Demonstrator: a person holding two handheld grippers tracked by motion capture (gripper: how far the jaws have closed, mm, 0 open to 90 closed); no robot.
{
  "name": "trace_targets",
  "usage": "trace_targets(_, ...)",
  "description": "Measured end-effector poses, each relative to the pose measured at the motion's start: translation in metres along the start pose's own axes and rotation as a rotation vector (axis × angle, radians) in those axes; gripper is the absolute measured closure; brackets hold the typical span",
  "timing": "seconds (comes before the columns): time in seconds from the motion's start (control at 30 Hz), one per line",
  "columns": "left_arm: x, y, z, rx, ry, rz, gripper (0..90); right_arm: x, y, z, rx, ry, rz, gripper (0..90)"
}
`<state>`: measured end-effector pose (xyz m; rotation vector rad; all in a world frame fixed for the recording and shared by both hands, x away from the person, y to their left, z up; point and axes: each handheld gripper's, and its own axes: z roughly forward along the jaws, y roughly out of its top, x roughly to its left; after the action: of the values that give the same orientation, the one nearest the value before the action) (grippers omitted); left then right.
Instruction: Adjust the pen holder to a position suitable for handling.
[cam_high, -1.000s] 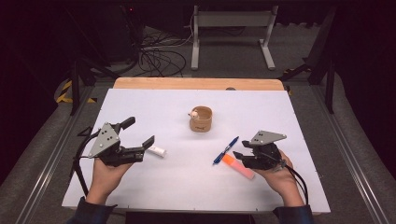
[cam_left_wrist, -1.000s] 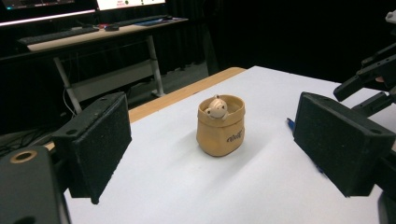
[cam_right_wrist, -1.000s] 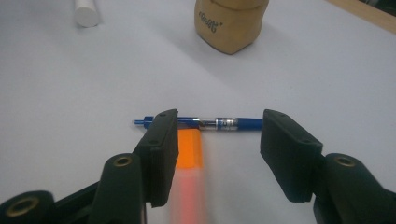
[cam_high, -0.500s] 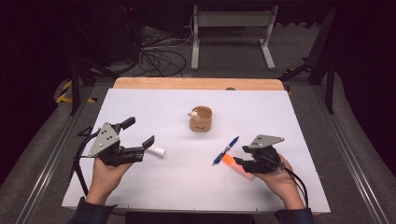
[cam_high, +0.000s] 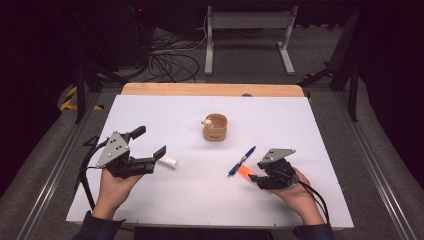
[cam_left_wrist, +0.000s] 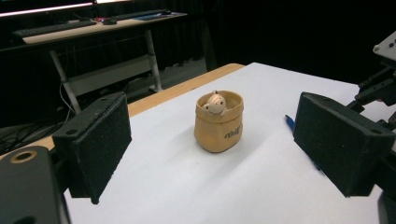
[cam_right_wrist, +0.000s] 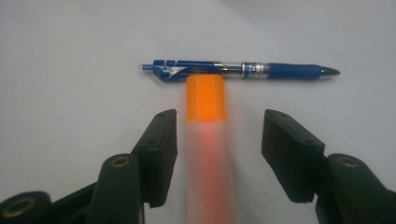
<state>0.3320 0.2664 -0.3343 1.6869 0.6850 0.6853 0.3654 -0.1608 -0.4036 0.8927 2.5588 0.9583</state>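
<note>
An orange-capped marker (cam_right_wrist: 205, 98) lies on the white table between the jaws of my right gripper (cam_right_wrist: 219, 126), with a gap on either side, so the gripper is open. The marker's cap end touches a blue pen (cam_right_wrist: 243, 70) lying crosswise just beyond it. From above, the right gripper (cam_high: 255, 176) sits low at the front right with the marker (cam_high: 244, 171) and the pen (cam_high: 241, 161) to its left. My left gripper (cam_high: 148, 142) is held above the table's left side, open and empty. Its jaws frame a tan pot (cam_left_wrist: 218, 122) with a small figure inside.
The tan pot (cam_high: 215, 128) stands near the table's middle. A small white cylinder (cam_high: 168, 161) lies just right of the left gripper. The white table (cam_high: 300, 125) has a wooden strip along its far edge, and cables and a metal stand lie on the floor beyond.
The right gripper has shifted slightly and sits lower over the orange marker. The left gripper has stayed where it was.
</note>
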Motion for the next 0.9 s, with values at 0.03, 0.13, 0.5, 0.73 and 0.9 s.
trace_targets(0.03,0.000,0.000,0.000,0.000,0.001,0.001,12.3,0.000,0.000,0.001,0.007,0.000,-0.001,46.6)
trace_targets(0.13,0.000,0.000,-0.001,-0.003,0.000,-0.001,12.3,0.000,-0.002,0.004,0.034,0.002,-0.002,47.3)
trace_targets(0.5,-0.001,0.001,0.000,-0.001,-0.007,-0.002,12.3,0.003,-0.004,0.011,0.093,0.014,-0.014,50.3)
trace_targets(0.73,-0.001,0.002,-0.001,-0.003,-0.008,-0.003,12.4,0.003,-0.005,0.015,0.120,0.010,-0.018,51.8)
trace_targets(0.9,-0.002,0.001,0.000,-0.006,-0.013,-0.002,12.4,0.002,-0.005,0.015,0.125,0.018,-0.008,53.2)
